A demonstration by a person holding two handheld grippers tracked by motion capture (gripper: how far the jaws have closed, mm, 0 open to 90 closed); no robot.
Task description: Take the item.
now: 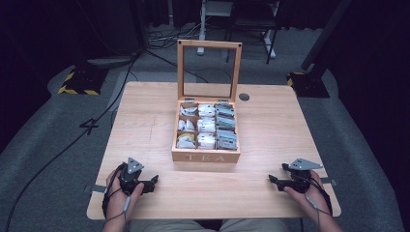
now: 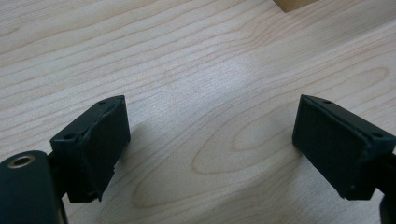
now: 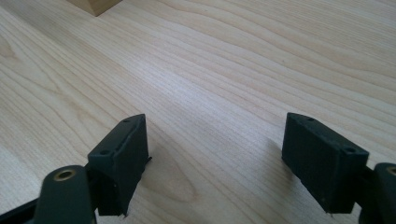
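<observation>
A wooden tea box (image 1: 205, 155) marked TEA stands mid-table with its glass-paned lid (image 1: 209, 67) raised upright. Its compartments hold several tea bags (image 1: 207, 125). My left gripper (image 1: 153, 182) rests on the table near the front left, held by a hand, its jaws pointing right toward the middle. In the left gripper view it (image 2: 210, 135) is open over bare wood, with a corner of the box (image 2: 292, 4) at the top edge. My right gripper (image 1: 272, 180) rests at the front right, pointing left. It (image 3: 215, 158) is open with nothing between its jaws; the box corner (image 3: 95, 5) shows top left.
The wooden table (image 1: 145, 121) has a round cable hole (image 1: 244, 96) behind the box. Black stands with yellow-striped bases (image 1: 80, 82) sit on the grey floor beyond the table, with cables and a white frame (image 1: 208, 19) farther back.
</observation>
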